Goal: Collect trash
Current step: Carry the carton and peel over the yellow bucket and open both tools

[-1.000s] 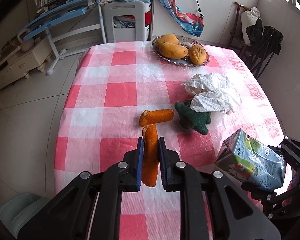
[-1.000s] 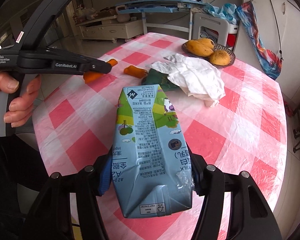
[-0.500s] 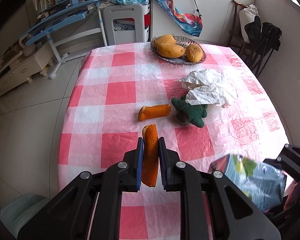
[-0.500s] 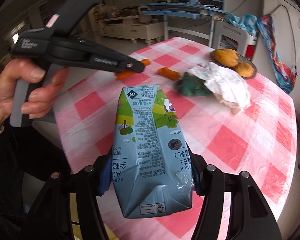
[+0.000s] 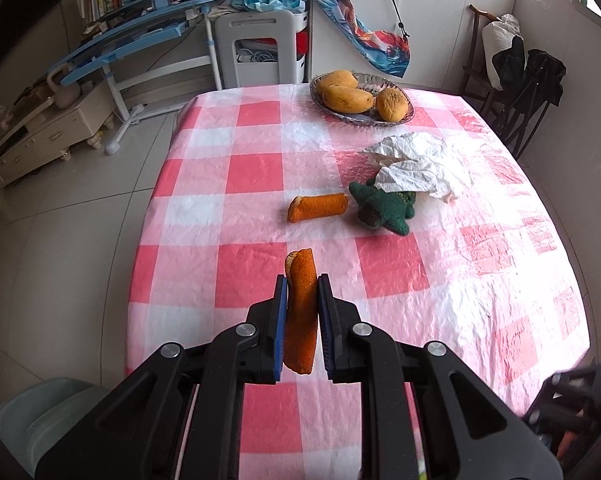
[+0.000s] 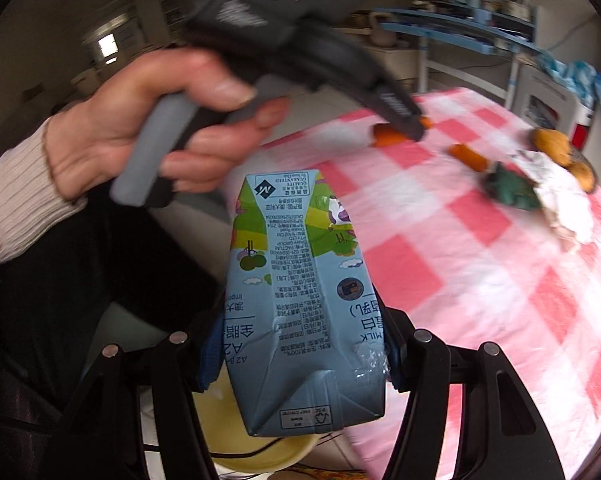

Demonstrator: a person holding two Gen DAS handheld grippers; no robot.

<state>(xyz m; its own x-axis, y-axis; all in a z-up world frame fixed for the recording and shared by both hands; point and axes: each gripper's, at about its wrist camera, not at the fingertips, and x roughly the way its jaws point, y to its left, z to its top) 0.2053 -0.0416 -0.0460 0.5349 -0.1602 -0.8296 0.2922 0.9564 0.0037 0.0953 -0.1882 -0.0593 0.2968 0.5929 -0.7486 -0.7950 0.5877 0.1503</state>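
Note:
My left gripper is shut on an orange peel piece and holds it above the near edge of the pink checked table. A second orange peel piece lies mid-table beside a green knitted toy and crumpled white tissue. My right gripper is shut on a blue milk carton, held off the table's edge above a yellowish bin. The left gripper also shows in the right wrist view, held in a hand.
A glass dish of mangoes stands at the far end of the table. A pale green stool is on the floor at lower left. A white chair and a blue desk stand beyond the table.
The right gripper has carried the milk carton back off the table toward the near side, over the yellowish bin. The left gripper has pulled back a little with the peel.

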